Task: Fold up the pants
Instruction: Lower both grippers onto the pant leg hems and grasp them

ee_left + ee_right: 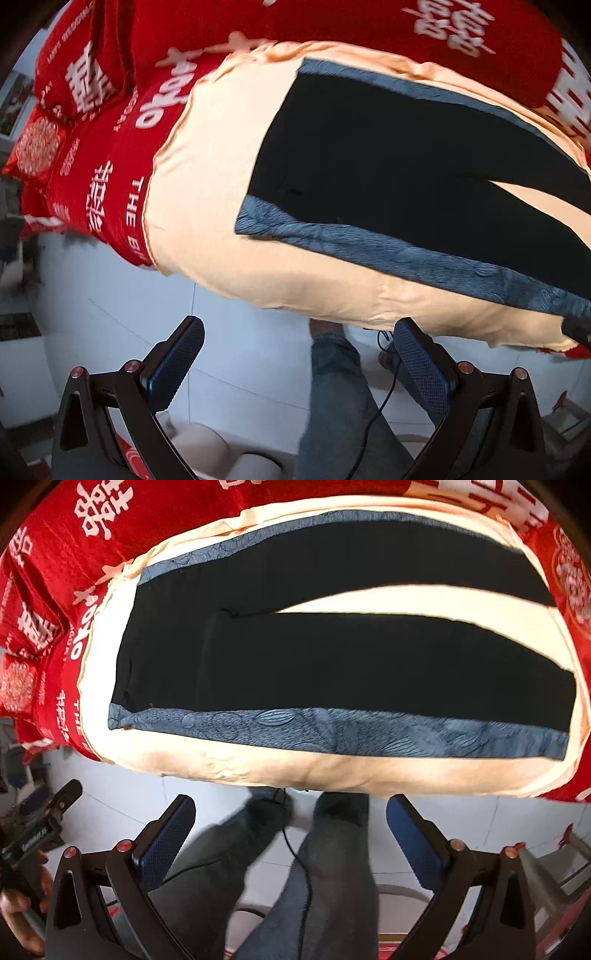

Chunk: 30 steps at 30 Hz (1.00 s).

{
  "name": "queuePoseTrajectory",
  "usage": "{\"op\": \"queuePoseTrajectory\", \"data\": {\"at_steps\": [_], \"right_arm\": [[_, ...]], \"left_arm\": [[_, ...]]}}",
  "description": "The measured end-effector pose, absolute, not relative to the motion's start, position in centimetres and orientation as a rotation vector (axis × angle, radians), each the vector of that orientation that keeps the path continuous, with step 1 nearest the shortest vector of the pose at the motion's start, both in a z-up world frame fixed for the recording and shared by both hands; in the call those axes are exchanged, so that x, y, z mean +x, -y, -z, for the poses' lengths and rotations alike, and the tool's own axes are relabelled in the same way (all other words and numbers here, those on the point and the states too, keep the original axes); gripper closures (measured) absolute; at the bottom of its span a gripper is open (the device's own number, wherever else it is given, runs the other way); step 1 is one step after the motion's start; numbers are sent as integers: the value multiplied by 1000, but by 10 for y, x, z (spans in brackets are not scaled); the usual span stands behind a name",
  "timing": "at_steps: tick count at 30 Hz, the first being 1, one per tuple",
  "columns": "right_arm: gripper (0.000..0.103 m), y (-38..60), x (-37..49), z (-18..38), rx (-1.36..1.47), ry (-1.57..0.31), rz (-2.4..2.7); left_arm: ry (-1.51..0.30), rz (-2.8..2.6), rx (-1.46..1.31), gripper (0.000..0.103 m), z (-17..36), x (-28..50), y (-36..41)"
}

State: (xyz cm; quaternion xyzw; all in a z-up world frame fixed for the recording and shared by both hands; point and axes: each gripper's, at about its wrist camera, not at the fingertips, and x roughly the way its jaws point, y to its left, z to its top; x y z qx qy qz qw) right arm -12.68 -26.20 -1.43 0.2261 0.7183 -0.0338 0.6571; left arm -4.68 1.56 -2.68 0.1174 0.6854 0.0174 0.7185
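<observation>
Pants [332, 657]: flat and unfolded on the bed [258, 771], every fold left; your left gripper [299, 365] and right gripper [291, 838] both gape empty.

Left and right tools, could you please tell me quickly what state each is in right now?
Left tool: open, holding nothing, short of the pants.
Right tool: open, holding nothing.

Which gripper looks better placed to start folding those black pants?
Probably the right gripper: its view takes in the whole pants. The left gripper sits off toward the waistband end. Both are open, hovering short of the bed.
</observation>
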Motion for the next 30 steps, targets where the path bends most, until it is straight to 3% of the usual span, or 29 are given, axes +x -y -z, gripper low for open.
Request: {"op": "queuePoseTrajectory", "data": {"at_steps": [7,20,26,30], "right_arm": [[0,220,-126,51,511,-1626,144],[0,170,-65,138,201,-1529,306],[0,154,-115,183,179,-1682,298],[0,156,-140,162,439,-1608,183]], "left_arm": [[-1486,6,331,0,69,-1,-38],[-1421,43,452,0,187,41,-55],[-1370,98,347,0,178,26,-75],[-1383,94,363,0,164,19,-84]]}}
